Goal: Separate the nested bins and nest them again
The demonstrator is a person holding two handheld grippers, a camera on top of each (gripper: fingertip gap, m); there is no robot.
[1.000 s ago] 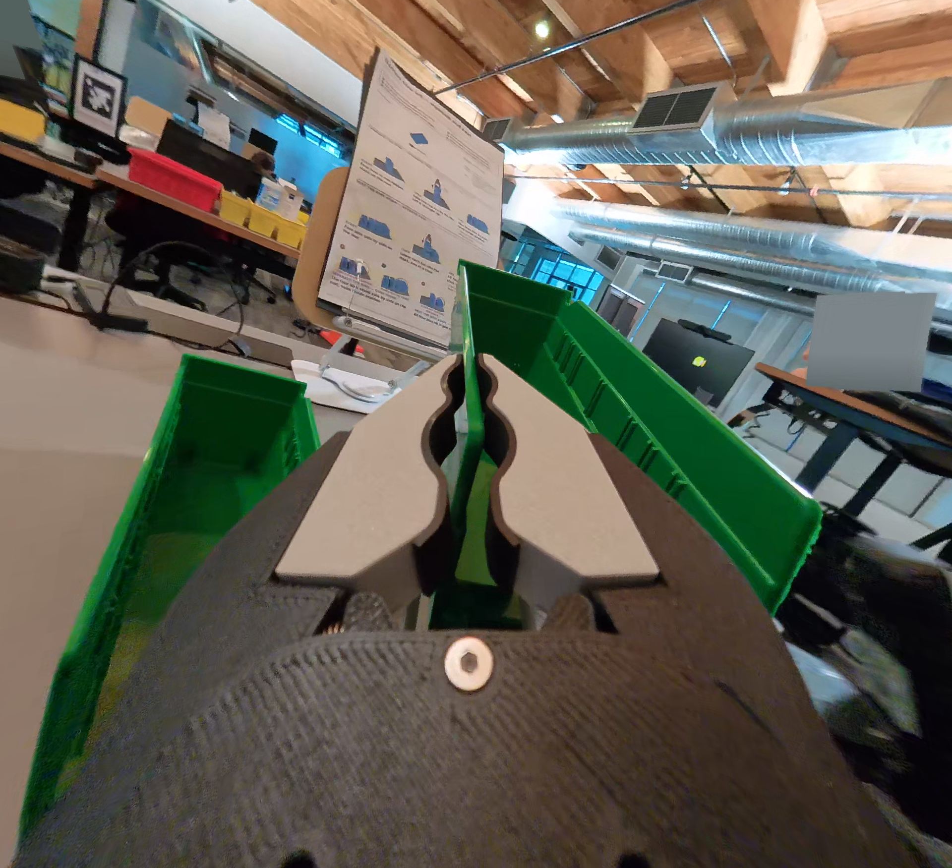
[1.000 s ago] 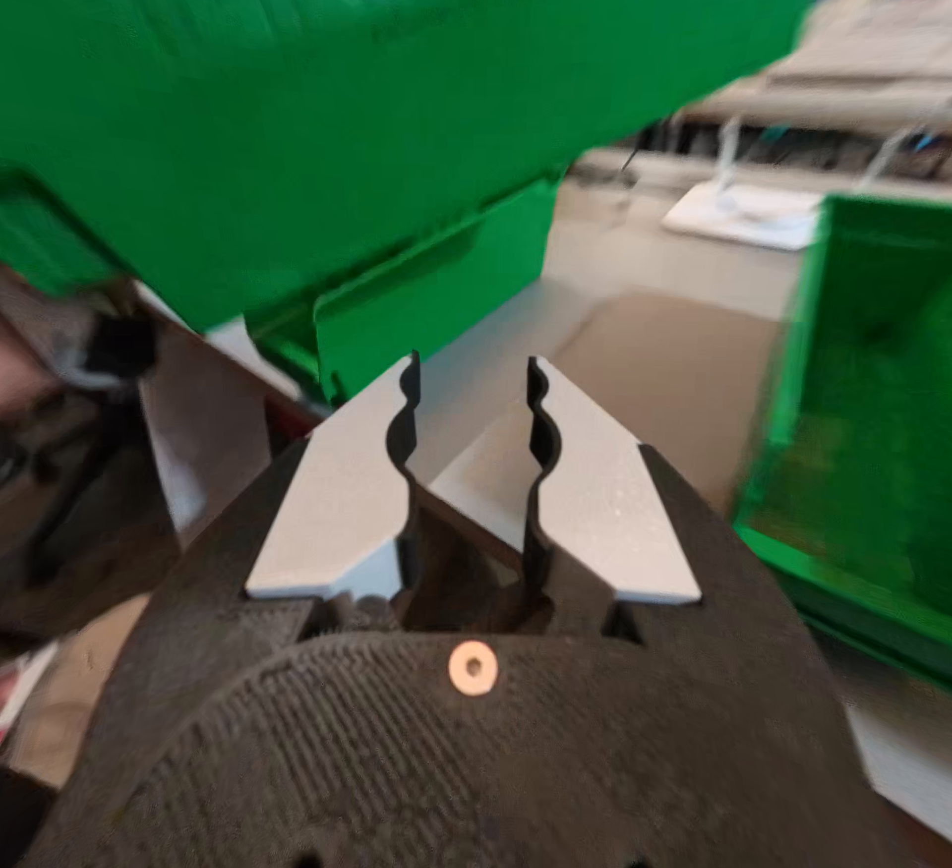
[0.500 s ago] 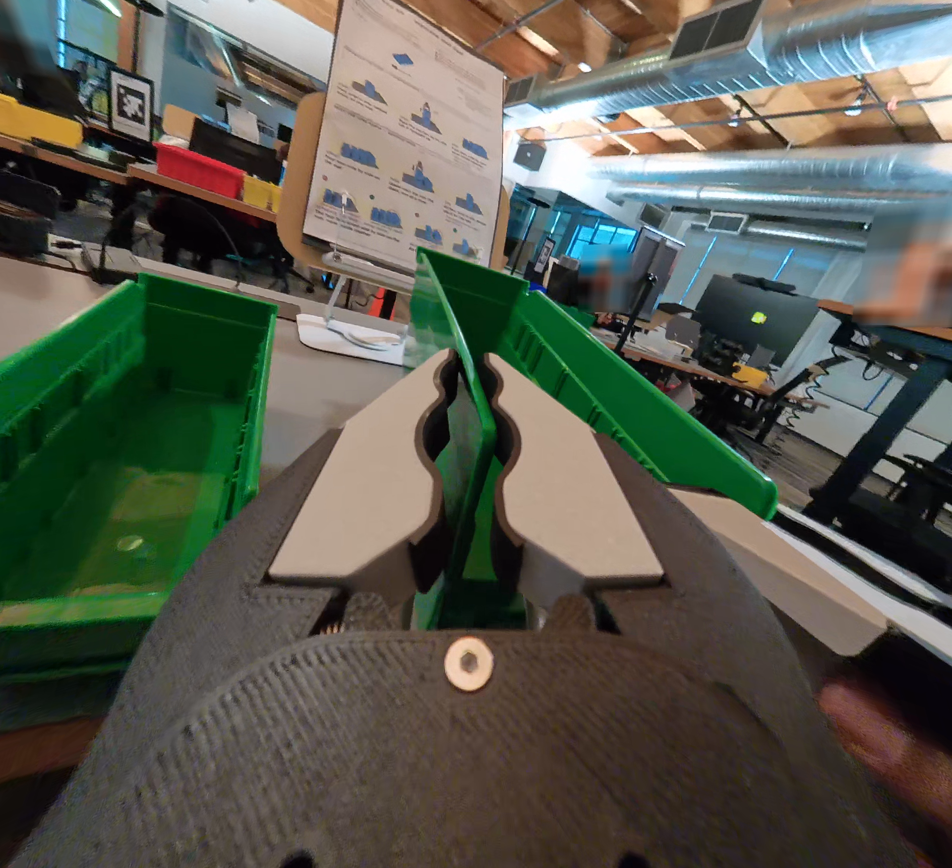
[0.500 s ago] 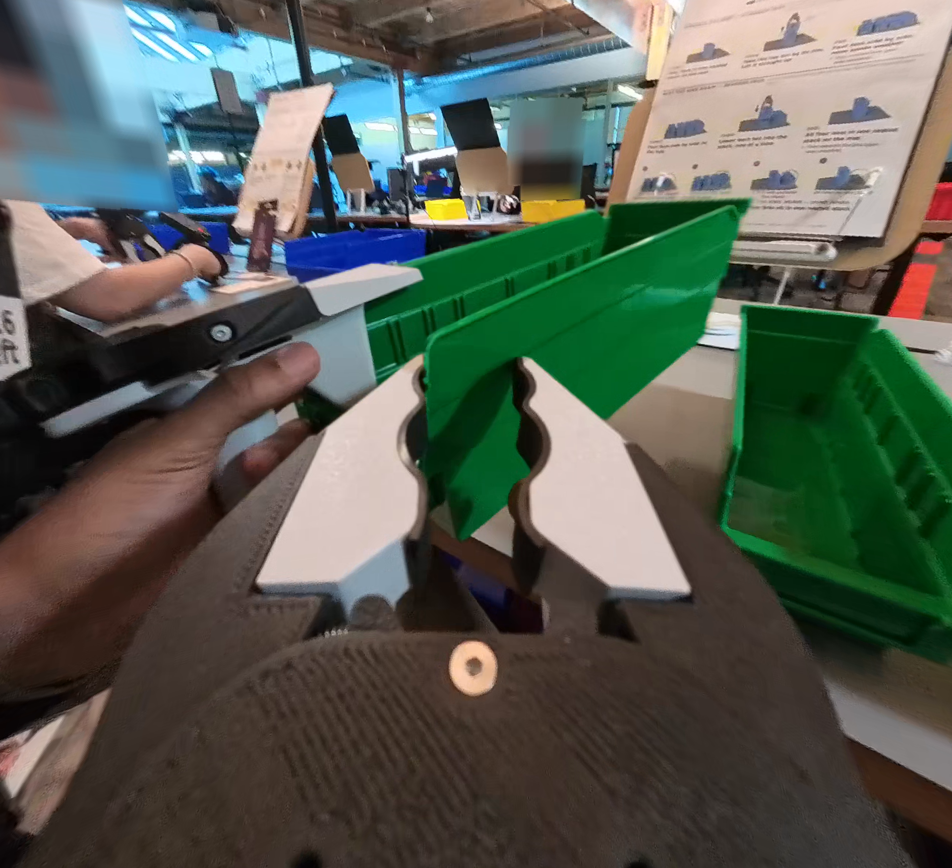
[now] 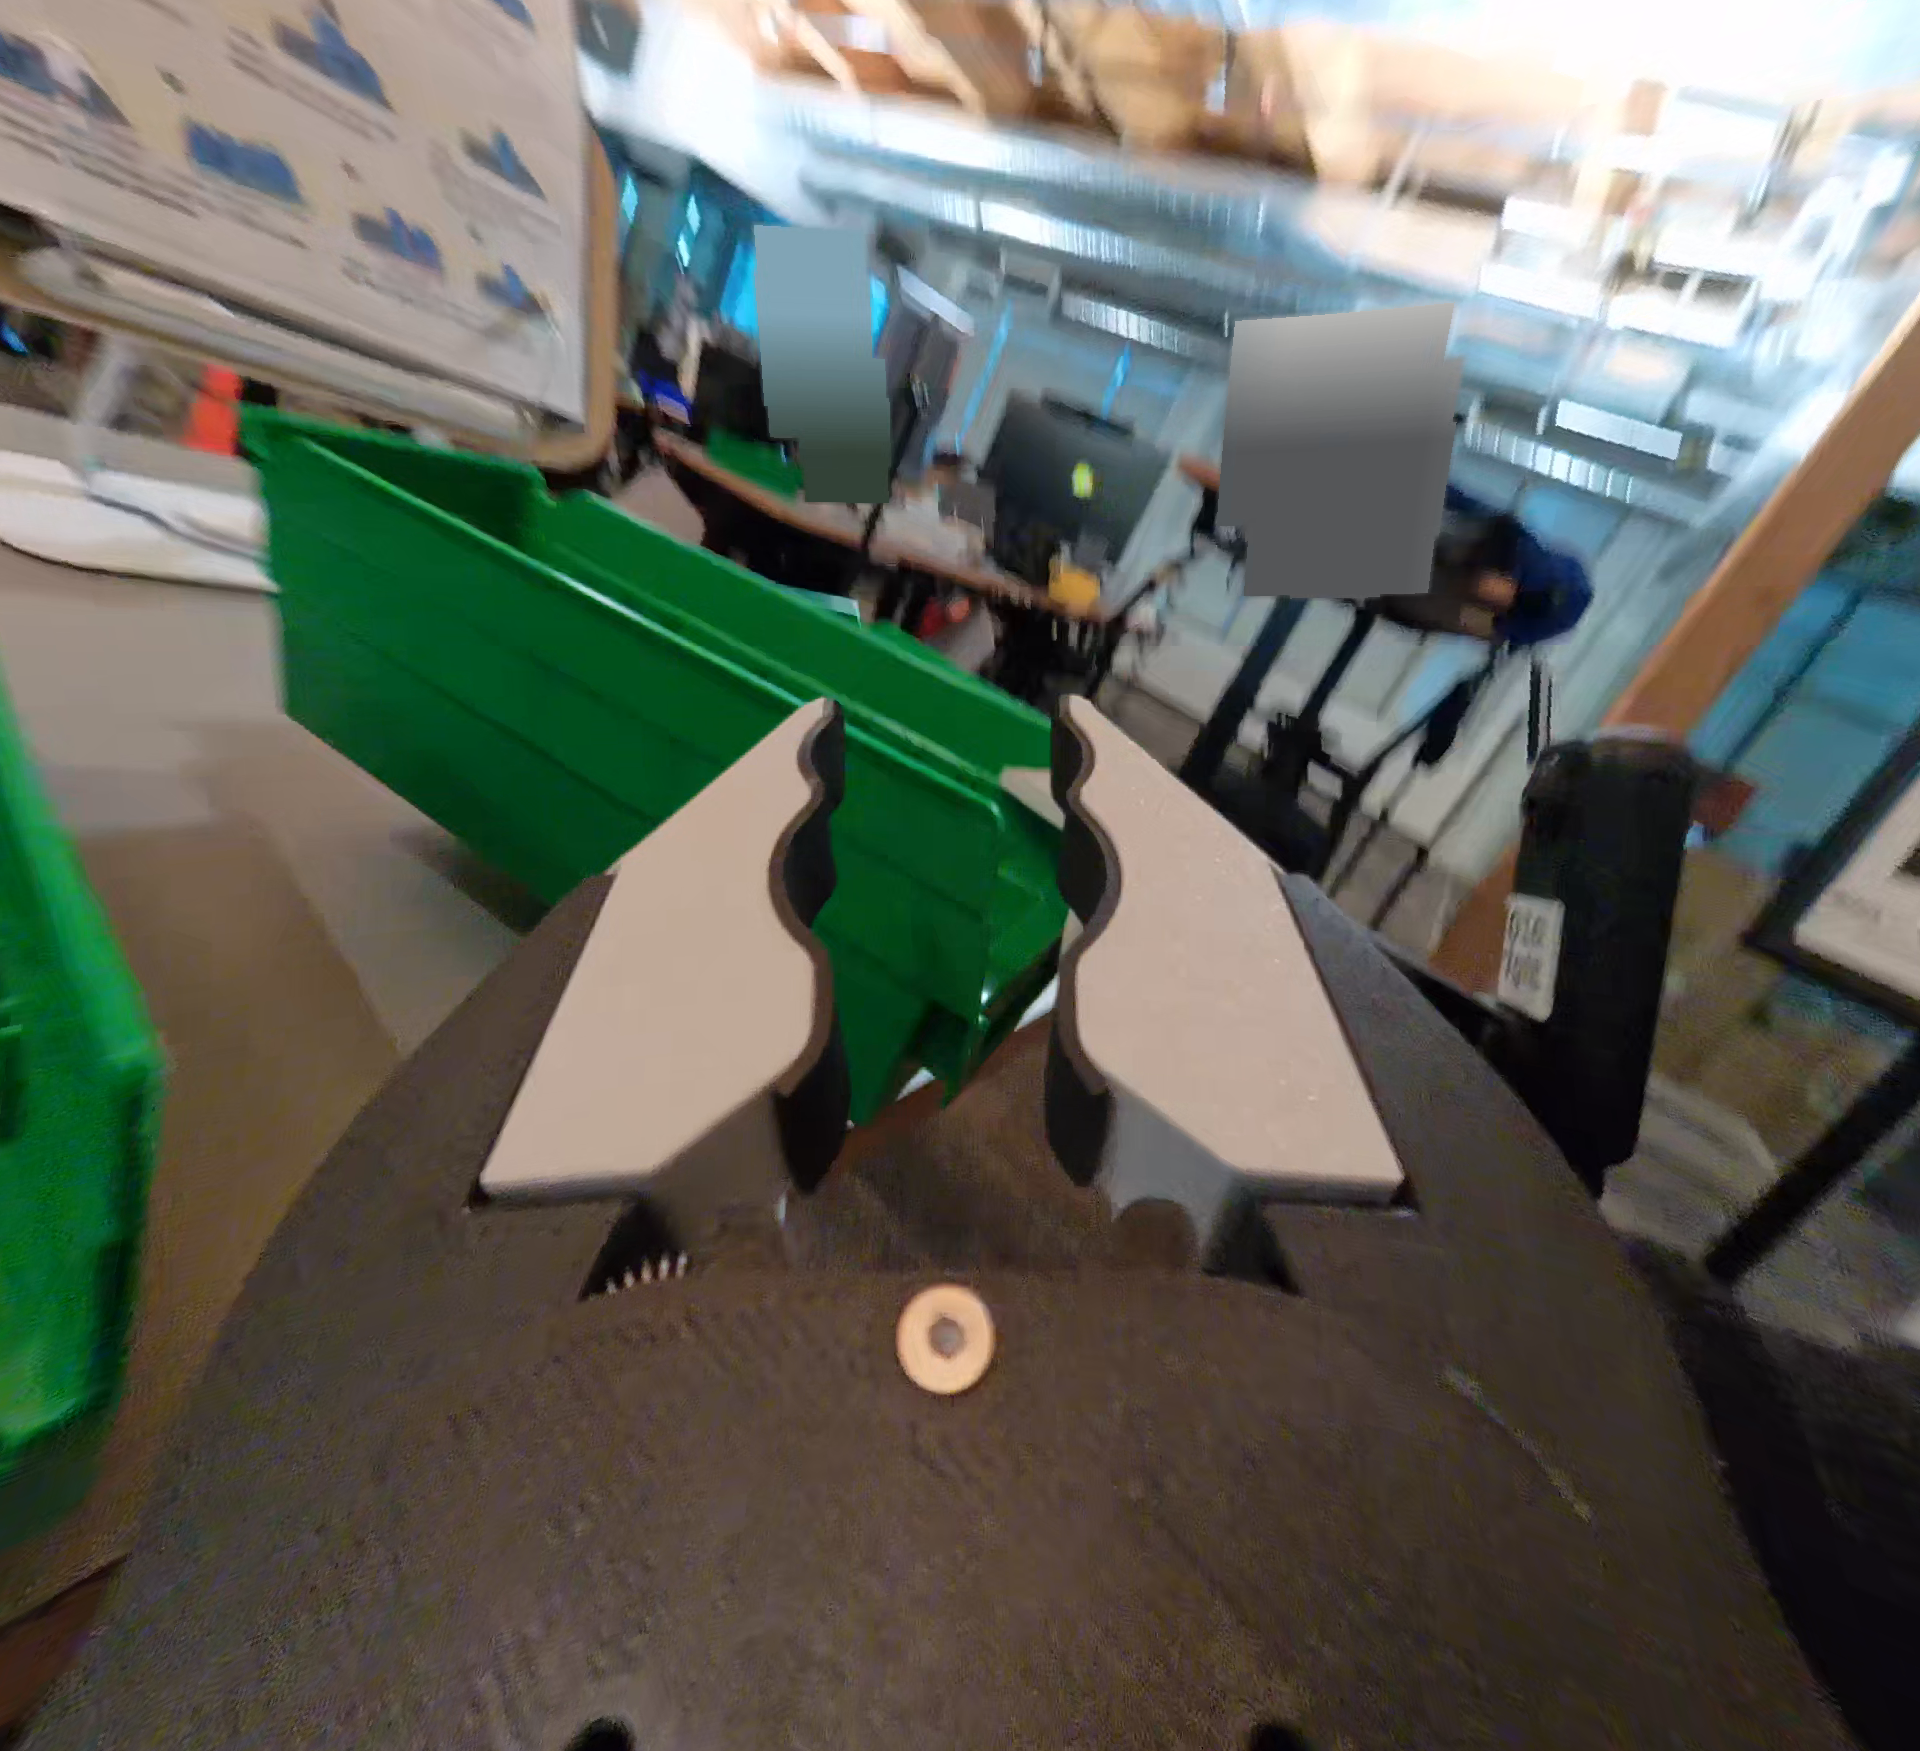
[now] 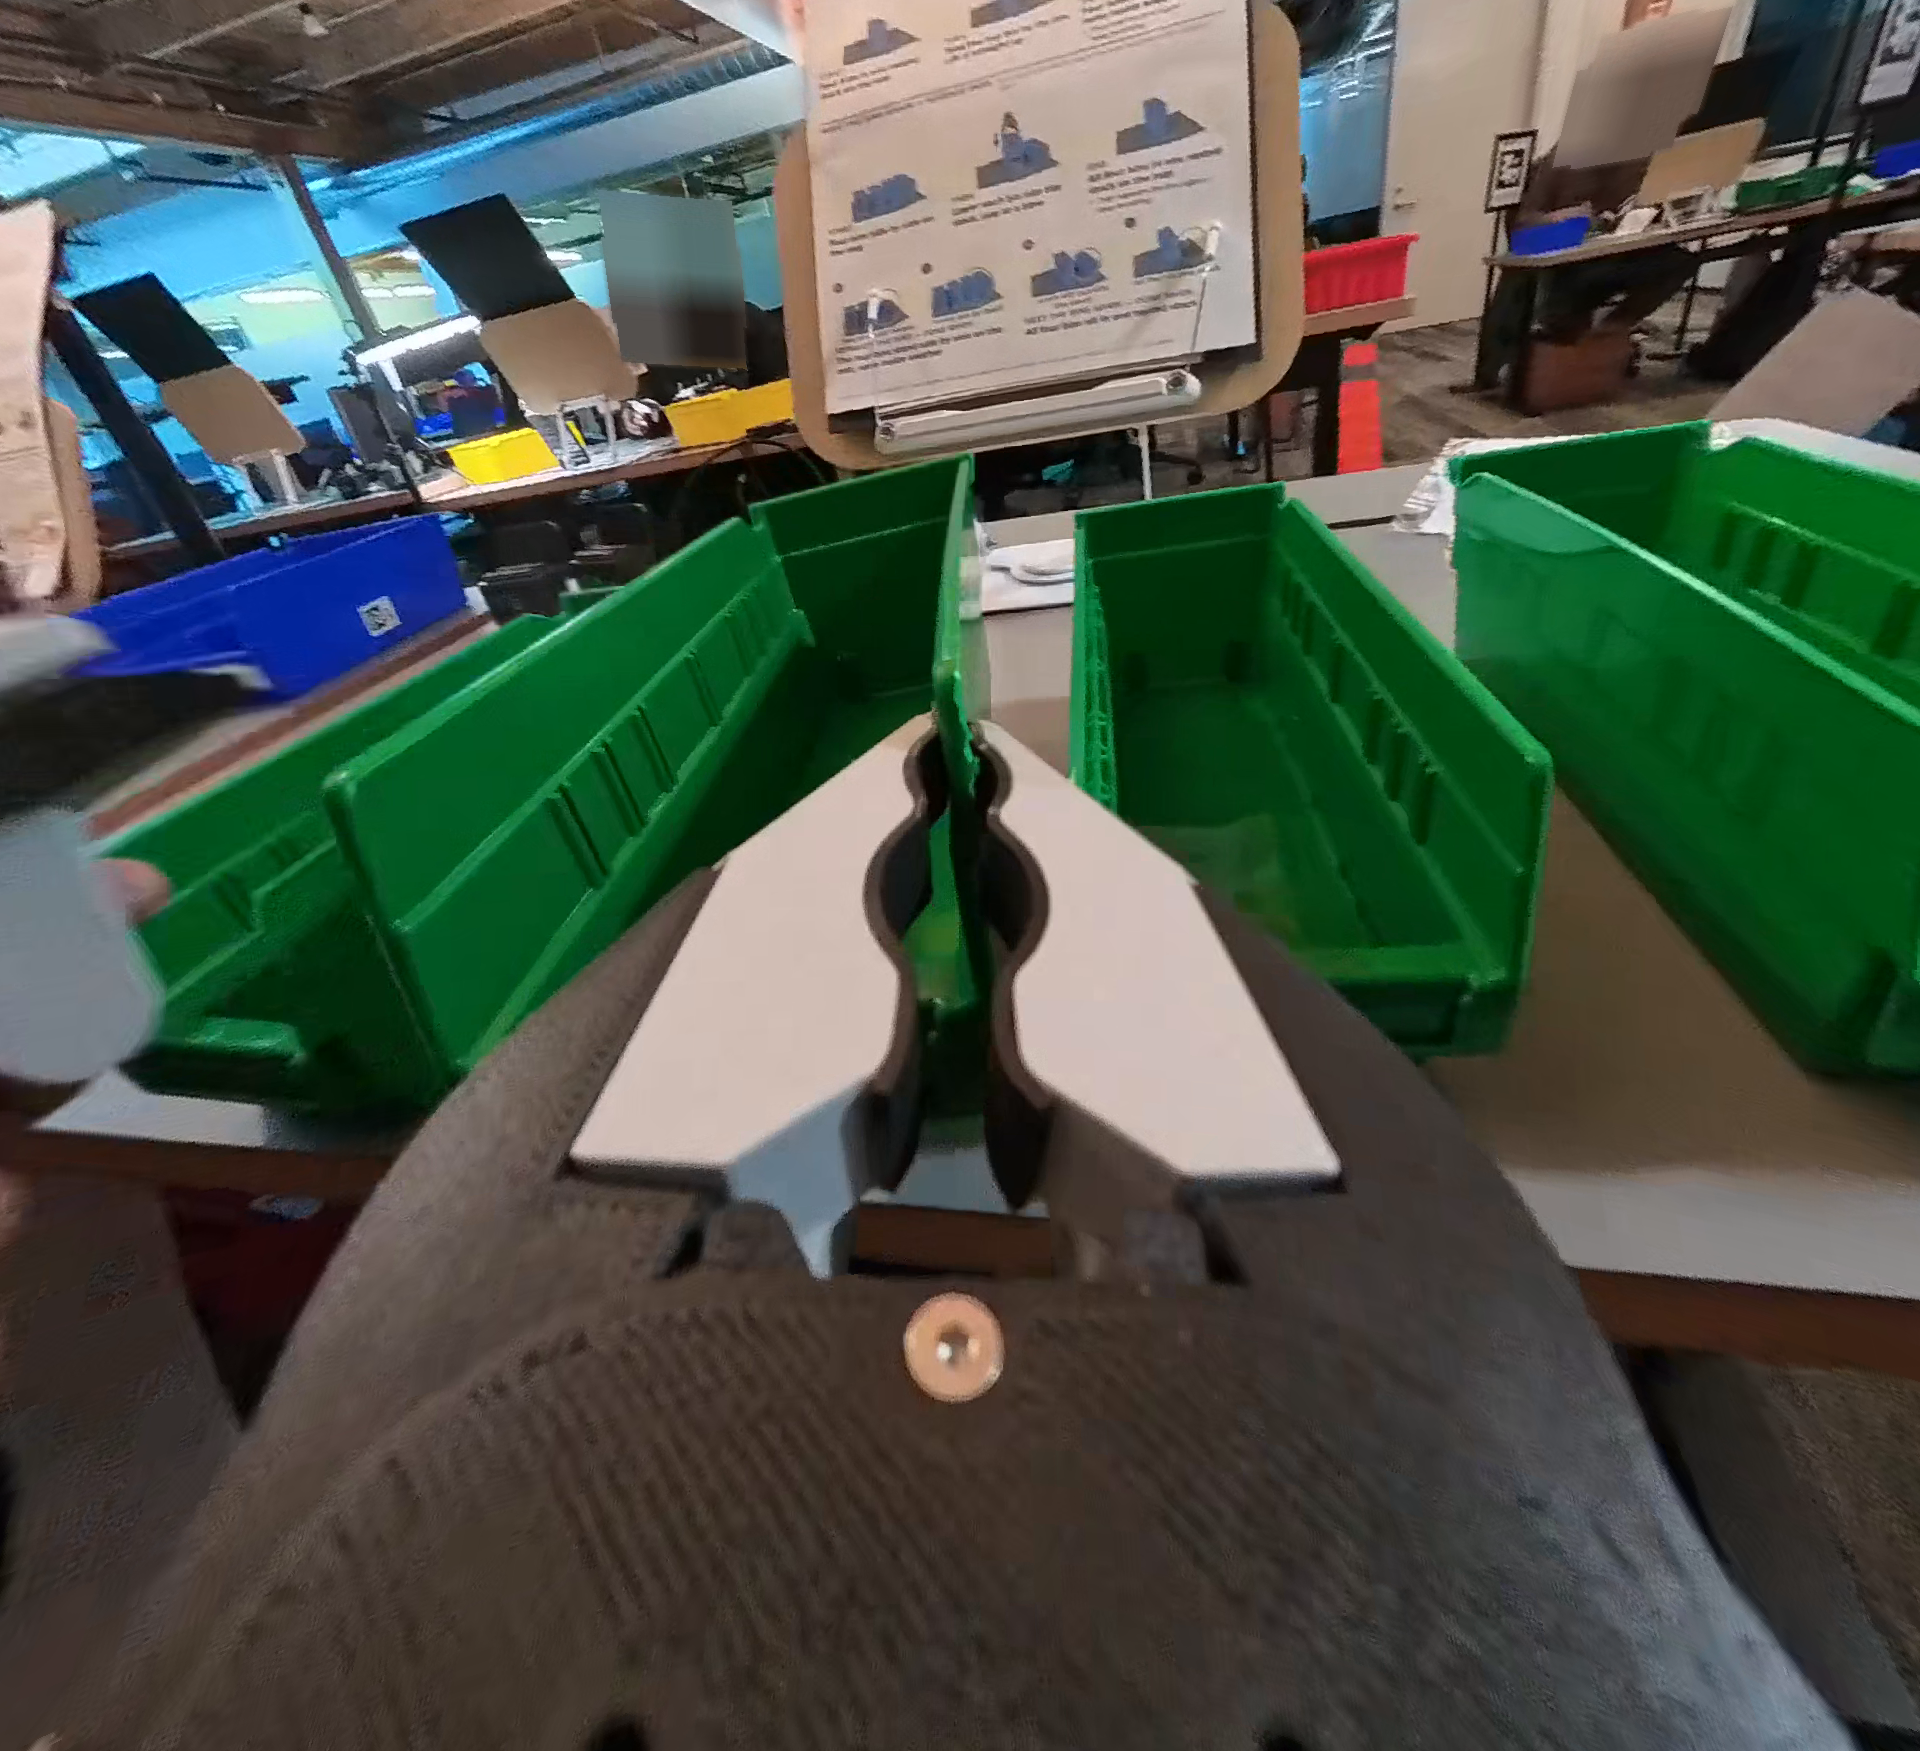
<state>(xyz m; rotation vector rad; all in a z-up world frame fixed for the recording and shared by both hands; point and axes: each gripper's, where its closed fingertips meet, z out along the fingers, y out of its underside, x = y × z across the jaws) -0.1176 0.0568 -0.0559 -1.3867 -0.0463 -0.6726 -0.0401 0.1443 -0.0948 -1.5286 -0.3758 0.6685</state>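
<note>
Right hand-held gripper (image 6: 951, 745) pinches the right side wall of a long green bin (image 6: 665, 766), which rests on the grey desk (image 6: 1662, 1140) just beside a second green bin (image 6: 1299, 766) and near a third green bin (image 6: 1704, 714) at the right. Left hand-held gripper (image 5: 945, 725) hangs with its fingers spread and holding nothing, the held bin's outer wall (image 5: 540, 652) just ahead of it. An instruction poster (image 6: 1029, 112) stands behind the bins.

Glossy smooth green plastic bins (image 6: 1299, 766) sit on a matt grey counter (image 6: 1662, 1130); the right gripper (image 6: 956, 745) body looks rough, ridged black plastic.
</note>
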